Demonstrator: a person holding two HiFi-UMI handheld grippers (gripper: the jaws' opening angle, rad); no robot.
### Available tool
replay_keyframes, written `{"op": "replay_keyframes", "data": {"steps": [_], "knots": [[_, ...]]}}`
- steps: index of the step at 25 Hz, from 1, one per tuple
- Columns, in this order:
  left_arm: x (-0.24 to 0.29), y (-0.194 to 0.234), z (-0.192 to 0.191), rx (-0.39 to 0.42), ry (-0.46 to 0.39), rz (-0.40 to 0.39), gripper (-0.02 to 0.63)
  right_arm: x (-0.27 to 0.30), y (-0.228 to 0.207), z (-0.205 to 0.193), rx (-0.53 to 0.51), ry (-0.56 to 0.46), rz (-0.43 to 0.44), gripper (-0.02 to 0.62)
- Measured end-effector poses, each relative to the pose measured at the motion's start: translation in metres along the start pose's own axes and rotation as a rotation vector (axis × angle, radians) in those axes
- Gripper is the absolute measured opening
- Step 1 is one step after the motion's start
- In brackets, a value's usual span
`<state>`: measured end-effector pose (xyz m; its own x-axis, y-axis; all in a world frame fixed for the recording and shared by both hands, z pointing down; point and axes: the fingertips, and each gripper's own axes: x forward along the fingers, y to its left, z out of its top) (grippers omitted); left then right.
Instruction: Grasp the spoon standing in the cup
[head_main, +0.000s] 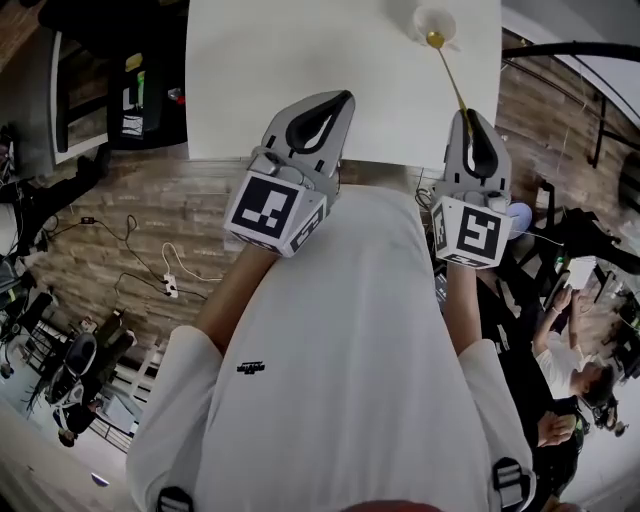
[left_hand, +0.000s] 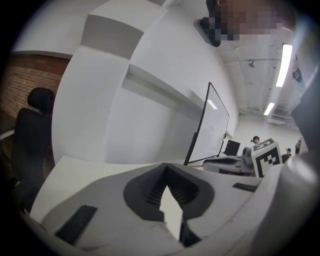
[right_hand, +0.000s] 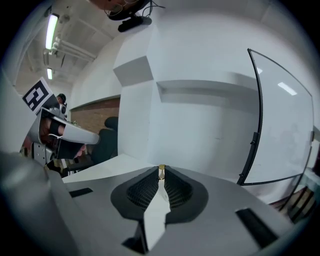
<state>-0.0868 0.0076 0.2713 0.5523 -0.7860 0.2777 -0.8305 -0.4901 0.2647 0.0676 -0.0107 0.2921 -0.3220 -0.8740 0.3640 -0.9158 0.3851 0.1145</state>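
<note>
A small white cup (head_main: 436, 20) stands at the far right of the white table (head_main: 300, 70). A thin gold spoon (head_main: 452, 78) slants from the cup toward me, its bowl showing at the cup's near rim. My right gripper (head_main: 468, 116) is shut on the handle's near end, and the gold tip (right_hand: 161, 173) peeks out between its closed jaw tips (right_hand: 161, 169). My left gripper (head_main: 338, 100) hovers over the table's near edge, left of the right one. Its jaws are shut with nothing between them (left_hand: 165, 166). The cup is outside both gripper views.
The table's near edge runs just under both grippers. A whiteboard on a black stand (left_hand: 210, 125) sits beyond the table. A black chair (left_hand: 30, 130) stands at the left. Cables and a power strip (head_main: 170, 286) lie on the floor; people sit at lower right (head_main: 585, 375).
</note>
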Motion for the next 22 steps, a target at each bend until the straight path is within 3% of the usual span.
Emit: {"op": "replay_keyframes", "data": {"steps": [11,22], "knots": [[-0.051,0.013,-0.005,-0.003,-0.028,-0.034,-0.014,-0.046,0.039,0.014,0.023,-0.059,-0.047,0.038],[-0.076,0.023,-0.005,0.006,-0.055,-0.047,-0.014,-0.066,0.064,0.014,0.084,-0.052,-0.088,0.038]]}}
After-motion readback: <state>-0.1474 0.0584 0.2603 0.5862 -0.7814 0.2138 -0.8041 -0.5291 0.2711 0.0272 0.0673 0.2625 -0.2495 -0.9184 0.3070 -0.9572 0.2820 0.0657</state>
